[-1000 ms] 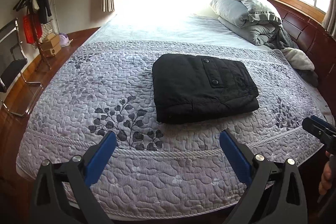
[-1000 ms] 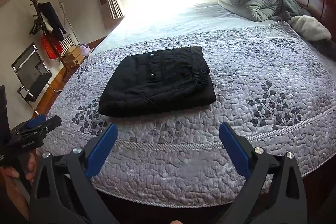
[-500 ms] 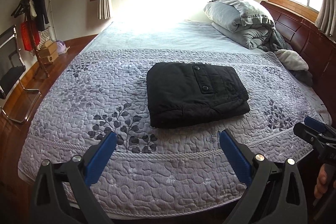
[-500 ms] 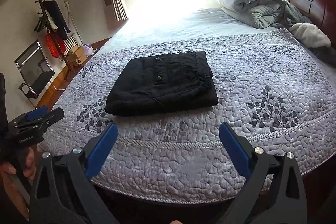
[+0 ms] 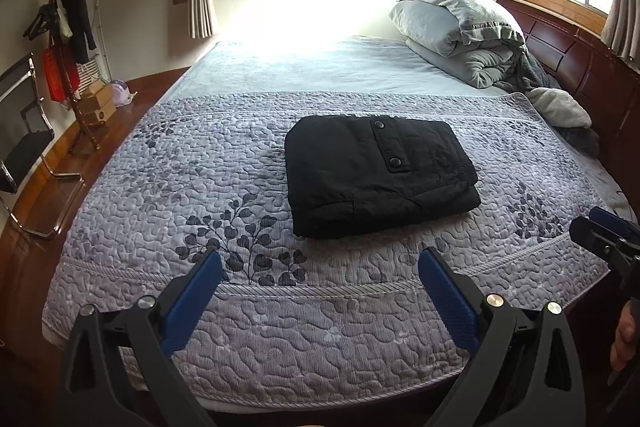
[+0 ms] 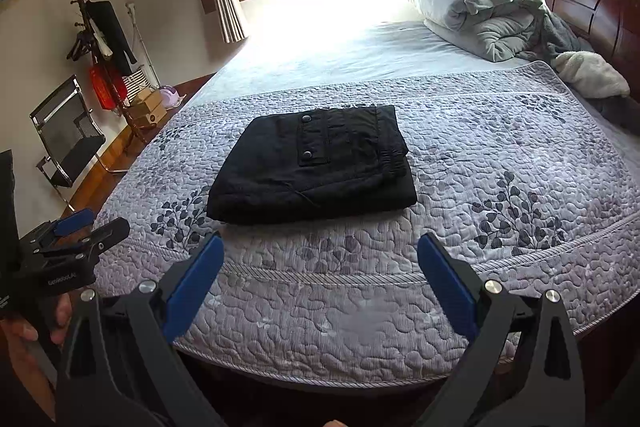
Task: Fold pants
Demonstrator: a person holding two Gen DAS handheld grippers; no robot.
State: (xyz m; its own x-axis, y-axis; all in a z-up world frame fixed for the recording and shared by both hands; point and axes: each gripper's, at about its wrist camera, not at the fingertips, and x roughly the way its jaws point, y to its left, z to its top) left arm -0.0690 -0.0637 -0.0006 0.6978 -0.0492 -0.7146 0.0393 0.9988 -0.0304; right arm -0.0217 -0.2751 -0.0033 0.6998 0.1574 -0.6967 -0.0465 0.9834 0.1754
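Left gripper [image 5: 320, 267] and right gripper [image 6: 320, 251] hover level, jaws spread; folded pants [image 5: 376, 171] lie apart.

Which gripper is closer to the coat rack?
Left. The left gripper is on the coat rack side of the bed; the right gripper is beside it, toward the headboard.

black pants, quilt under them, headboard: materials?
Black pants: matte woven cloth, likely cotton or a blend; two dull snap buttons, gathered elastic waistband. Quilt: stitched, padded fabric, puckered meander quilting, printed leaf sprigs. Headboard: dark reddish wood or veneer, glossy; highlights on the panels.
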